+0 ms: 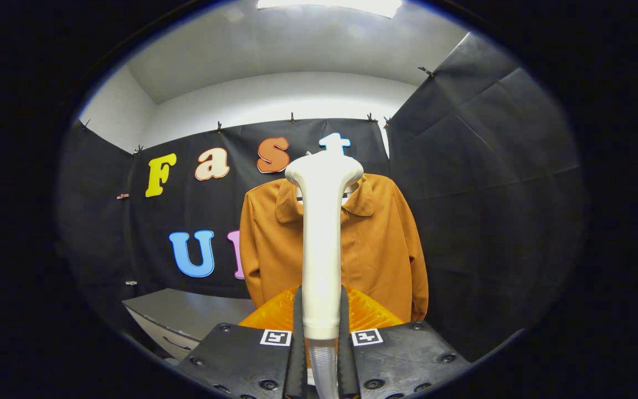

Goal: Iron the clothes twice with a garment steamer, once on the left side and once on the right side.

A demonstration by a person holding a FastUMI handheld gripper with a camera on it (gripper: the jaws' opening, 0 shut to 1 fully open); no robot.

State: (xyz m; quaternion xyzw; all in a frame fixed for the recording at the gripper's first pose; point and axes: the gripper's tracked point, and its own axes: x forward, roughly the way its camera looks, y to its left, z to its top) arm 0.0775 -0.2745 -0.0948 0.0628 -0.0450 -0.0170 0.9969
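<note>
My gripper (320, 318) is shut on the white handle of the garment steamer (322, 233), which stands upright between the fingers with its head at the top. A clear hose leaves the handle's lower end between the fingers. Beyond the steamer hangs an orange-brown collared jacket (385, 244) against the black cloth wall, facing me. The steamer head is level with the jacket's collar and covers the middle of its front; whether the head touches the cloth I cannot tell.
A grey table (186, 310) with a drawer front stands low to the left of the jacket. Black cloth walls close the booth on the left, back and right (490, 194).
</note>
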